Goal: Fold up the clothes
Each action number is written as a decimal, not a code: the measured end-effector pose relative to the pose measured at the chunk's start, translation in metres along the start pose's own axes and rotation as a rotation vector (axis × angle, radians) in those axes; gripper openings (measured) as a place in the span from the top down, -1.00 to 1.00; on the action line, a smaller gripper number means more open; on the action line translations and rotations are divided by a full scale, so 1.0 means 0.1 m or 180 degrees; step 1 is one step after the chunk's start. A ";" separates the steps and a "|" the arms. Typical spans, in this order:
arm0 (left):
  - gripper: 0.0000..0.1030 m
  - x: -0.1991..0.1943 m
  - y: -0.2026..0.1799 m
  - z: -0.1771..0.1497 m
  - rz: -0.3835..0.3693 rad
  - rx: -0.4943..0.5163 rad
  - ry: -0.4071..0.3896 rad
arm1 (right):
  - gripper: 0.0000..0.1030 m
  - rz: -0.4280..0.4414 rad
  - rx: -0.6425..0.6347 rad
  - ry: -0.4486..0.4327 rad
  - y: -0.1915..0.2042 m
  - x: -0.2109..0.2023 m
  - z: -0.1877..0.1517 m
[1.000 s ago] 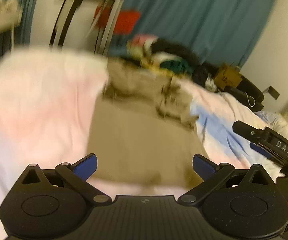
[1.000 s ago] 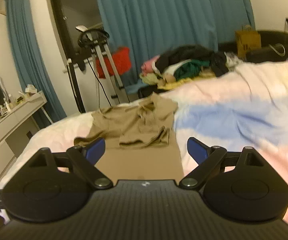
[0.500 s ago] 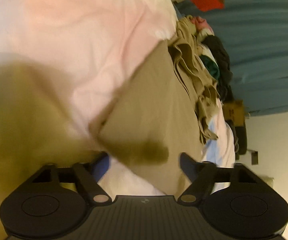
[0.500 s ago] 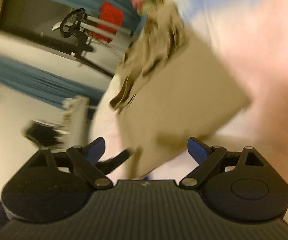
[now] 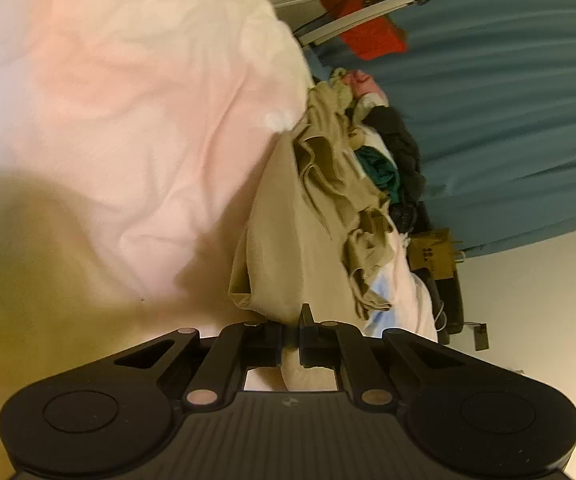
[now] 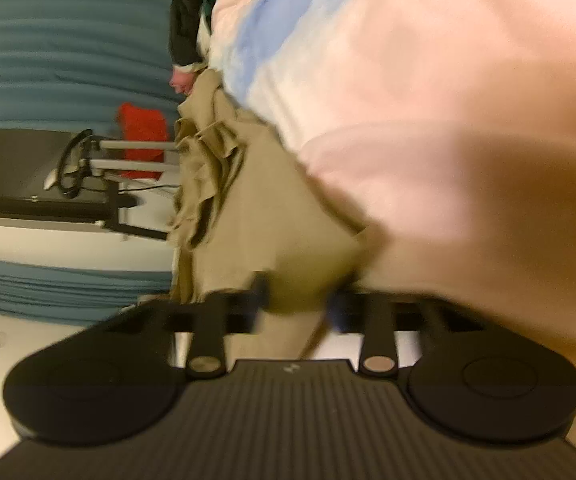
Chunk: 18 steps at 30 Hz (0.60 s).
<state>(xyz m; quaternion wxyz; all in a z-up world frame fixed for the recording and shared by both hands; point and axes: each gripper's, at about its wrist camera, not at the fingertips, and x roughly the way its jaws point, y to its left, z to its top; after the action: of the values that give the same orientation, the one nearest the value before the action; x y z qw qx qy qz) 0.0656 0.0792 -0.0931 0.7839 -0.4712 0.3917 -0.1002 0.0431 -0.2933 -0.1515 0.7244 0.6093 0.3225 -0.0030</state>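
Note:
A tan garment [image 5: 288, 240] lies flat on the pink and blue bed cover [image 5: 128, 120], its far end crumpled into folds. My left gripper [image 5: 290, 340] is shut on the garment's near corner, and the cloth bunches up just beyond the fingers. In the blurred right wrist view, the same tan garment [image 6: 272, 216] runs away from my right gripper [image 6: 296, 300]. That gripper's jaws are closing, still a little apart, with the near edge of the cloth between them. Both views are rolled sideways.
A pile of dark, green and pink clothes [image 5: 392, 160] sits at the bed's far end, against a blue curtain [image 5: 508, 80]. An exercise machine [image 6: 88, 168] and a red item [image 6: 142, 136] stand beyond the bed. The bed cover [image 6: 408, 100] spreads wide beside the garment.
Both grippers have rolled sideways and come down to the garment's near edge. The left jaws went from wide open to shut on the cloth. The right jaws have narrowed around it.

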 end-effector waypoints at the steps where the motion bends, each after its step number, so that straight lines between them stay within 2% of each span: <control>1: 0.88 -0.03 -0.02 -0.01 -0.0012 0.0026 -0.0020 | 0.62 0.0000 -0.0043 -0.0023 0.02 -0.01 0.01; 6: 0.91 -0.24 -0.12 -0.06 -0.0099 0.0168 -0.0140 | 0.73 0.0179 -0.0416 -0.0194 0.21 -0.25 -0.02; 10: 0.92 -0.52 -0.23 -0.13 -0.0234 0.0251 -0.0222 | 0.74 0.0336 -0.0640 -0.0268 0.39 -0.56 -0.10; 14: 0.92 -0.98 -0.35 -0.35 -0.0336 0.0485 -0.0409 | 0.74 0.0490 -0.0693 -0.0229 0.46 -0.99 -0.31; 18: 0.92 -1.45 -0.41 -0.69 -0.0397 0.0582 -0.0414 | 0.74 0.0559 -0.0766 -0.0279 0.41 -1.55 -0.56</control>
<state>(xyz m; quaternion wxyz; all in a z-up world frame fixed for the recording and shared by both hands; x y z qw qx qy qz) -0.0725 0.0880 -0.0018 0.8396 -0.4267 0.2992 -0.1533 -0.0893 -0.2931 -0.0454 0.8031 0.5432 0.2340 0.0724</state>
